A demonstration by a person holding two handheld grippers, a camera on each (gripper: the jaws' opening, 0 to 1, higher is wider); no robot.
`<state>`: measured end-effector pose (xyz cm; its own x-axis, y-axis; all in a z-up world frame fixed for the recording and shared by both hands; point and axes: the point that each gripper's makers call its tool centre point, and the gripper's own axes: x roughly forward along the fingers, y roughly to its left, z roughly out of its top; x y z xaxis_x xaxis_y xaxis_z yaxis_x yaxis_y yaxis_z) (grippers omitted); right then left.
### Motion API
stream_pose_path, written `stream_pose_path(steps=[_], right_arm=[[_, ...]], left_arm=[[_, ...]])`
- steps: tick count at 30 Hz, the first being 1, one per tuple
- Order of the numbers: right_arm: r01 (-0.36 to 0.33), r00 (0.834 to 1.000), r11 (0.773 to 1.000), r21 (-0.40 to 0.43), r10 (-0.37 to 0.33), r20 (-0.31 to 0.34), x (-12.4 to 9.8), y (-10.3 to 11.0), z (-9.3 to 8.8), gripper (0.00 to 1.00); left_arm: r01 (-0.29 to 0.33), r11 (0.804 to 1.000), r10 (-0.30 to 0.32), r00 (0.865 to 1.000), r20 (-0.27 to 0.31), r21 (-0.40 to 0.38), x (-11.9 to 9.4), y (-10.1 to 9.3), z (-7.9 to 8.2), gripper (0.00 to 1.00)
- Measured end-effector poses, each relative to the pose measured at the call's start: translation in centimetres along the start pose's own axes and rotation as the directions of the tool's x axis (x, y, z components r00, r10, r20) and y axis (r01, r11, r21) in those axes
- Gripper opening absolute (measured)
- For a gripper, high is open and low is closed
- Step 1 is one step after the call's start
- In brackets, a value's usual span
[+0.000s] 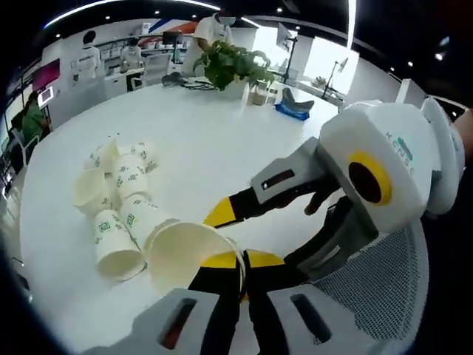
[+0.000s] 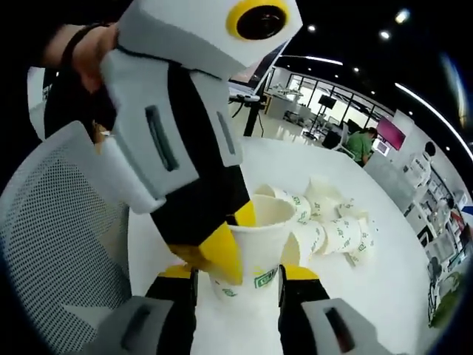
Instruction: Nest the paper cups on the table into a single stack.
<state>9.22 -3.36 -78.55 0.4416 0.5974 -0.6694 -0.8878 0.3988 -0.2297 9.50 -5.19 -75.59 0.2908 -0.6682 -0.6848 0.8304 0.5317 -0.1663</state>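
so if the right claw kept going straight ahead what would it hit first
Probably the pile of loose paper cups lying on the white table just beyond the cup it grips; depth is hard to judge through the fisheye.

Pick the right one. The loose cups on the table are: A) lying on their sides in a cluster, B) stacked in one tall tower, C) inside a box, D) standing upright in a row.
A: the loose cups lie tipped on their sides in a jumble on the white table, some nested in pairs.
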Motion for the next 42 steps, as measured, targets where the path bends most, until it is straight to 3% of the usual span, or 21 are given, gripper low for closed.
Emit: stream_pose_path(steps=[11,19,26,33,42], right_arm=[[0.052,0.998,0.992,0.116,-0.049,-0.030,-1.8,-0.8,-3.1,0.49],[0.083,0.997,0.968,0.238,-0.080,-0.020,-2.9,-1.5,-4.5,0.59],[0.101,0.995,0.946,0.309,-0.099,-0.019,-3.9,-1.5,-5.8,0.72],[0.109,0.994,0.932,0.347,-0.109,-0.019,-5.4,-0.8,-6.5,0.74],[0.123,0.992,0.922,0.368,-0.122,-0.025,-6.0,-0.3,-7.1,0.74]], left_arm=[[-0.017,0.994,0.026,0.997,-0.079,0.108,1.1,0.7,-0.8,0.00],[-0.001,0.964,0.047,0.985,-0.169,0.264,2.1,0.8,-1.8,0.00],[0.005,0.955,0.055,0.979,-0.196,0.297,2.7,1.1,-2.2,0.00],[0.010,0.936,0.079,0.968,-0.239,0.352,3.3,1.8,-3.0,0.00],[0.010,0.931,0.093,0.961,-0.262,0.365,3.3,1.8,-2.6,0.01]])
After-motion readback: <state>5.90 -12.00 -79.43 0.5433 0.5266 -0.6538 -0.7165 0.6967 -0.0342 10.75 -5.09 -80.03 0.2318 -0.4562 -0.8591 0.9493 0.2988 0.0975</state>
